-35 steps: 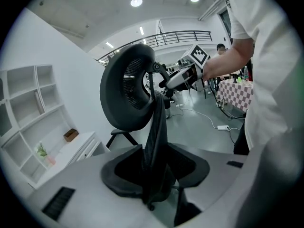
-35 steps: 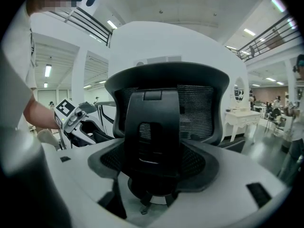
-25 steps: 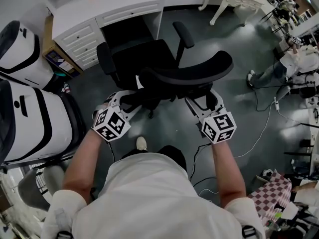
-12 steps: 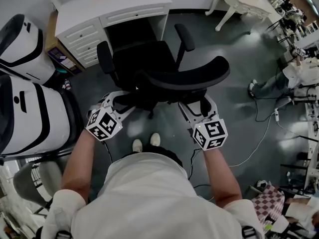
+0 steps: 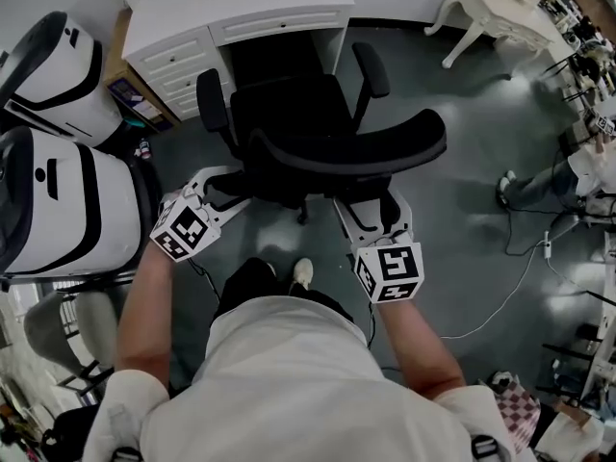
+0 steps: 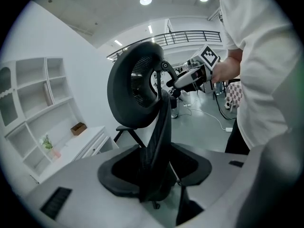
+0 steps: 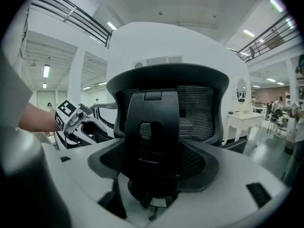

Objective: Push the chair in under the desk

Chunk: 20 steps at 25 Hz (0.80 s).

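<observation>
Left tongs just easing open around chair back's edge, right tongs released astride its spine; white worktop ahead, white-and-black casings crowding left.

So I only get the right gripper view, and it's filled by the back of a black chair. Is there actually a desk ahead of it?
Observer: Yes. The head view shows a white desk just beyond the chair, whose seat faces the gap under it.
Visitor: Does the desk have storage?
Observer: A stack of drawers sits left of that gap.
Visitor: Anything crowding the chair?
Observer: Two bulky white objects with black trim stand to its left.
</observation>
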Each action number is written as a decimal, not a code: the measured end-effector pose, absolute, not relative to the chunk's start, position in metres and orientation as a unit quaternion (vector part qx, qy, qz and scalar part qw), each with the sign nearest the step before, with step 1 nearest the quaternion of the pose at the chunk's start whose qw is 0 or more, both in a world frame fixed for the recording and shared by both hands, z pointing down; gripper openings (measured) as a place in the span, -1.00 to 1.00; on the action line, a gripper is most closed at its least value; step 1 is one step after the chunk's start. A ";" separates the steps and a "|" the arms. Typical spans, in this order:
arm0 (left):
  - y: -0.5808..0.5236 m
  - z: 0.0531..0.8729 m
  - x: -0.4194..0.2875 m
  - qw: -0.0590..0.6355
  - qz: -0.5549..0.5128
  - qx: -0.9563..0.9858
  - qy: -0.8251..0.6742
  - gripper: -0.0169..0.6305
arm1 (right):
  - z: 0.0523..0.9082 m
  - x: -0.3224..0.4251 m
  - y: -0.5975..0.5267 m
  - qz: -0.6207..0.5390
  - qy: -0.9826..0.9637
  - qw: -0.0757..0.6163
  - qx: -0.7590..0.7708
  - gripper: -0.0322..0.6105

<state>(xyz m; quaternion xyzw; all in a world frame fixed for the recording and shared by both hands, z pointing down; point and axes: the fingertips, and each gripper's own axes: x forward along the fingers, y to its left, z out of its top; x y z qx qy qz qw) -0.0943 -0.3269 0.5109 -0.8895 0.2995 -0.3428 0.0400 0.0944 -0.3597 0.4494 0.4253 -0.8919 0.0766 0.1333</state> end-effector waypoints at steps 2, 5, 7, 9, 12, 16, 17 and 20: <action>-0.333 0.511 -0.099 0.034 -0.346 -0.887 0.303 -0.34 | 0.449 0.090 -0.365 0.077 -0.893 0.132 0.424 0.10; -0.340 0.514 -0.109 0.025 -0.350 -0.886 0.303 -0.33 | 0.451 0.081 -0.372 0.077 -0.894 0.133 0.422 0.10; -0.346 0.514 -0.112 0.028 -0.345 -0.887 0.305 -0.33 | 0.451 0.077 -0.378 0.076 -0.894 0.133 0.422 0.10; -0.351 0.512 -0.115 0.031 -0.343 -0.887 0.307 -0.33 | 0.452 0.073 -0.385 0.078 -0.893 0.134 0.422 0.10; -0.359 0.513 -0.121 0.032 -0.342 -0.889 0.304 -0.33 | 0.454 0.069 -0.393 0.084 -0.891 0.139 0.424 0.10; -0.372 0.514 -0.129 0.029 -0.340 -0.893 0.294 -0.33 | 0.452 0.061 -0.402 0.082 -0.888 0.131 0.433 0.10; -0.375 0.514 -0.132 0.027 -0.340 -0.894 0.292 -0.33 | 0.452 0.058 -0.405 0.082 -0.887 0.130 0.435 0.10; -0.384 0.515 -0.143 0.024 -0.339 -0.894 0.291 -0.32 | 0.452 0.048 -0.412 0.082 -0.885 0.130 0.439 0.10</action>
